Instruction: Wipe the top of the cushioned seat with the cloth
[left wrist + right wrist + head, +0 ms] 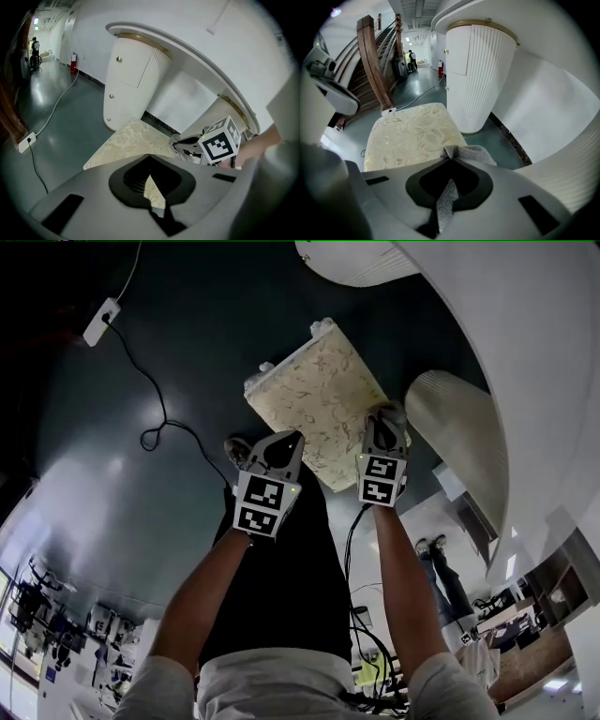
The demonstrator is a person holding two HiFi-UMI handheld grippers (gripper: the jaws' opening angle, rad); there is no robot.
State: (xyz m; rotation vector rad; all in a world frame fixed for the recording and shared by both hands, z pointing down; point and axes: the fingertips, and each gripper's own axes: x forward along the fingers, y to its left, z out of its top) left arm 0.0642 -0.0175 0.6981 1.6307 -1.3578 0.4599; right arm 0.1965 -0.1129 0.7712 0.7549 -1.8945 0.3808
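Observation:
The cushioned seat [314, 395] has a cream top with a leaf pattern and stands on a dark floor. It also shows in the left gripper view [129, 140] and the right gripper view [410, 133]. My right gripper [385, 414] is at the seat's near right edge, shut on a grey cloth [471, 152] that bunches out past the jaw tips [450, 159]. That cloth [182, 142] rests on the seat's edge. My left gripper [284, 439] hovers over the near left corner, jaw tips together [150, 156] with nothing between them.
White ribbed cabinet columns [480, 70] [129, 84] stand just beyond the seat under a curved white counter [511, 381]. A power strip [101, 321] and its black cable [155, 418] lie on the floor at left. A wooden staircase [372, 61] rises further off.

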